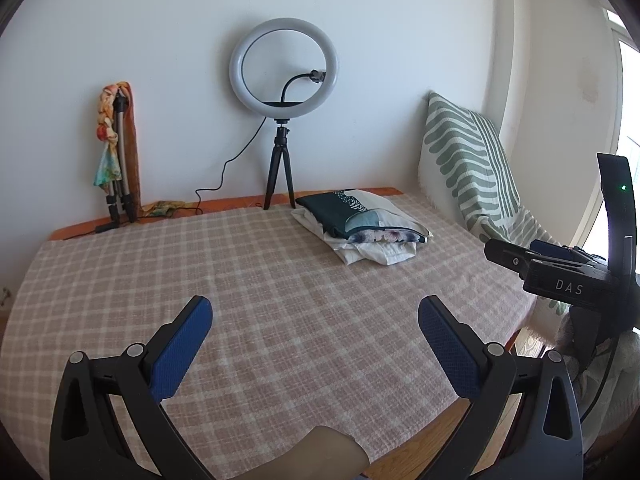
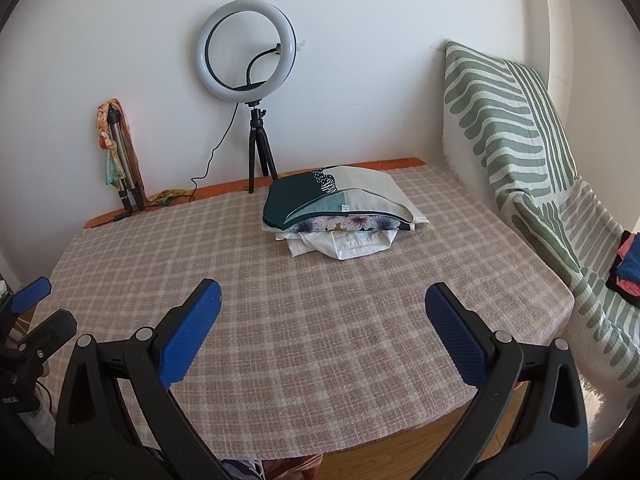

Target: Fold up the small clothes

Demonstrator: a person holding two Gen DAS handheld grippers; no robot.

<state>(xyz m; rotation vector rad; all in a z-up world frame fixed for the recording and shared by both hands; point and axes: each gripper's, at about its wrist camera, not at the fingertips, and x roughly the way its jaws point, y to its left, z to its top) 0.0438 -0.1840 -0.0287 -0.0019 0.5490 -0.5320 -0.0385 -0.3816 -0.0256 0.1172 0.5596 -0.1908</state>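
Nearest to me I see the left gripper (image 1: pixel 315 310), its two blue pads wide apart and holding nothing, above the checked tablecloth (image 1: pixel 248 280) that covers the table. The right gripper (image 2: pixel 323 294) is the same: two blue pads spread apart, nothing between them, over the near part of the cloth. Farther, toward the back right of the table, lies one stack of folded clothes (image 2: pixel 340 212); I count about four pieces, a dark green and cream one on top, a flowered one under it, and white ones at the bottom. At the right side one green striped cover (image 2: pixel 516 120) leans on the wall, with a small pile of colored clothes (image 2: pixel 628 264) on it. At the far edge stand one ring light (image 2: pixel 246 50) on a small black tripod, and one folded tripod (image 2: pixel 120 152) with a scarf wrapped around it.
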